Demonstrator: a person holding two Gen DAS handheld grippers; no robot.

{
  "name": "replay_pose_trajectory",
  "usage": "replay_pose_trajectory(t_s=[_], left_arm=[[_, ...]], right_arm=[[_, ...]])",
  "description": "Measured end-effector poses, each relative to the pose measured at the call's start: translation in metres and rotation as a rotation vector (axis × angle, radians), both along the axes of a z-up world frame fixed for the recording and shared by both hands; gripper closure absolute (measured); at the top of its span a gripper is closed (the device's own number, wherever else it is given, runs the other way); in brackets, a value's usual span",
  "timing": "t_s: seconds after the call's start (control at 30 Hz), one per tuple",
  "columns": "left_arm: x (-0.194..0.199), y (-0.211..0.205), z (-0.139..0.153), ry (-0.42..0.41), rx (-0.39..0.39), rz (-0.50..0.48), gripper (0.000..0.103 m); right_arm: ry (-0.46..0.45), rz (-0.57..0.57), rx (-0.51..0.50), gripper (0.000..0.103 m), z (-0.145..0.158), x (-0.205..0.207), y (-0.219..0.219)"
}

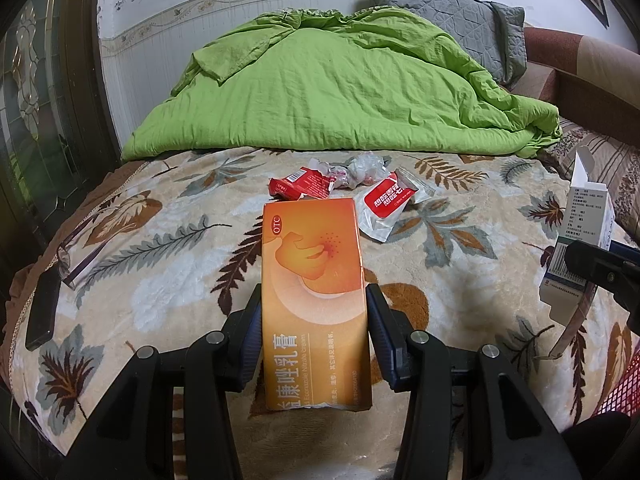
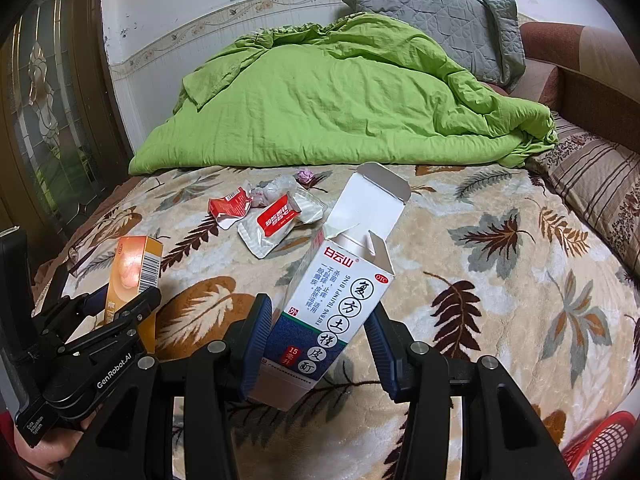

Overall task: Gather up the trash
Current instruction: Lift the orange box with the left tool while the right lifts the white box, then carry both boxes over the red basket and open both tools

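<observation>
My left gripper (image 1: 314,312) is shut on an orange medicine box (image 1: 314,264) and holds it above the leaf-patterned blanket; both show at the left of the right wrist view, the box (image 2: 134,268) and the gripper (image 2: 116,312). My right gripper (image 2: 318,328) is shut on a white and blue medicine box (image 2: 336,292) with its top flap open; it shows at the right edge of the left wrist view (image 1: 580,240). Red and white snack wrappers (image 1: 384,204) (image 2: 276,220), a red wrapper (image 1: 300,186) (image 2: 230,206) and crumpled clear plastic (image 1: 364,168) lie on the bed ahead.
A green quilt (image 1: 340,92) is heaped at the back, with a grey pillow (image 1: 460,20) behind it. A red mesh basket (image 2: 604,444) sits at the lower right. A black phone (image 1: 42,312) and glasses (image 1: 76,252) lie at the bed's left edge. A small purple ball (image 2: 305,176) lies near the quilt.
</observation>
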State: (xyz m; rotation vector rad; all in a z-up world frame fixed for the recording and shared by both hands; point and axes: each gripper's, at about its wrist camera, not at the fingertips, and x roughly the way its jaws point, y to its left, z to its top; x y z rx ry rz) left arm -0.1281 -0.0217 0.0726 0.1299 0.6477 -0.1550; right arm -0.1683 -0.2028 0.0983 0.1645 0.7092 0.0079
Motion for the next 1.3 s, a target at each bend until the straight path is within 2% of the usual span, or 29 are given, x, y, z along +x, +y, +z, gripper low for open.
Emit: replay_pose_trajectory(t_s=[0.93,1.07,1.17,1.3], left_arm=[[-0.005,-0.013,-0.005,0.003,-0.002,-0.036,0.057],[-0.005,-0.015,-0.004,-0.001,-0.014,-0.065,0.057],[-0.007,-0.017,-0.002,0.0,-0.046,-0.118,0.057],[-0.014,-0.029,0.0,-0.002,-0.053,-0.186,0.057]], right_arm=[[-0.007,-0.022,0.07,0.052,0.004,-0.018,-0.01],[-0.008,-0.027,0.081,0.052,0.006,-0.026,-0.016],[-0.005,-0.034,0.075,0.052,0.008,-0.034,-0.022],[0.007,-0.056,0.08,0.052,0.007,-0.048,-0.035]])
